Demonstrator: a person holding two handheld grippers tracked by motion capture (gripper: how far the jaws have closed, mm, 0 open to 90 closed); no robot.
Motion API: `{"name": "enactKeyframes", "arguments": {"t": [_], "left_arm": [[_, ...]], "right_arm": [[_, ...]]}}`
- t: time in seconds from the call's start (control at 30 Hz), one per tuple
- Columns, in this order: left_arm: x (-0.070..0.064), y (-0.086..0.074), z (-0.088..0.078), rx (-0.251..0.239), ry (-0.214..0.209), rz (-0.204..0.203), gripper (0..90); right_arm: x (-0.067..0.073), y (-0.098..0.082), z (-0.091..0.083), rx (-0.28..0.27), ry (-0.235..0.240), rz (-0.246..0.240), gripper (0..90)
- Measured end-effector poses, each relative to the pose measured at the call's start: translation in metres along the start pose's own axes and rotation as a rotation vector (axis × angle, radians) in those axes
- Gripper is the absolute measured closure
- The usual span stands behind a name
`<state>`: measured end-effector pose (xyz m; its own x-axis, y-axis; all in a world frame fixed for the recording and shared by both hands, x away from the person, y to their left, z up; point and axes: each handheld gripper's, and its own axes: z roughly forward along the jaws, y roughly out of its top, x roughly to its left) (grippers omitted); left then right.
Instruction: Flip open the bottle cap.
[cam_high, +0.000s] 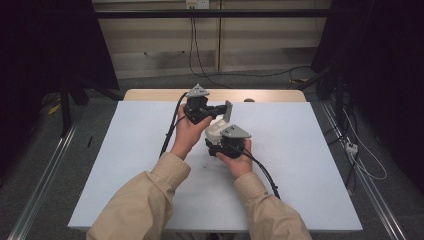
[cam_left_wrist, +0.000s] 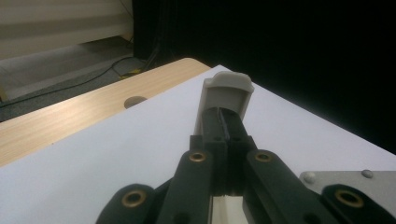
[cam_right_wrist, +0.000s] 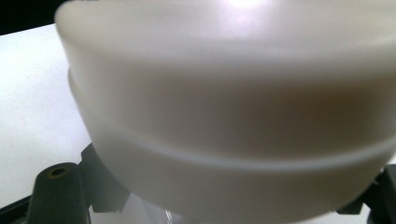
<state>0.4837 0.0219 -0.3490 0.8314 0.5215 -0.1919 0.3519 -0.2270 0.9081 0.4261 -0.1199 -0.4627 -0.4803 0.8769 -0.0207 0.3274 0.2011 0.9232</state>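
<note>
- Two tongs at work near worktop centre, one per hand, both on same white plastic container.
- Left tongs: high view shows them farther from the person, above the container, aimed to the right at raised grey-white flip lid.
- Left gripper view: black jaws pressed together w/ only a thin line between, clamped on lower edge of the lid; lid stands upright beyond the fingertips, rounded top edge facing cam.
- Right tongs: nearer the person, grey three-cornered plate on top, held in right hand; container body sits just ahead of them.
- Right gripper view: white container wall v. close & blurred, banded w/ a ridge round it; black jaw parts at lower left & lower right corners, either side of the body, so clamped on container.
- Left hand wraps left tool from below; beige sleeves come in from bottom edge.
- Cables trail from each tool across white sheet toward the person.
- Container held slightly off the worktop or touching it: can't tell from high view.
- Wood strip of worktop shows beyond the white sheet, w/ a round hole in it, well apart from the lid.
</note>
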Motion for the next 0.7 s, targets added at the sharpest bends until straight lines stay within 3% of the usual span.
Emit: {"name": "enactKeyframes", "arguments": {"t": [0.7], "left_arm": [[0.0024,0.0027,0.0095,0.003,-0.002,0.001,90.0]], "right_arm": [[0.0003,0.0,0.0,0.0,-0.002,-0.001,18.9]]}}
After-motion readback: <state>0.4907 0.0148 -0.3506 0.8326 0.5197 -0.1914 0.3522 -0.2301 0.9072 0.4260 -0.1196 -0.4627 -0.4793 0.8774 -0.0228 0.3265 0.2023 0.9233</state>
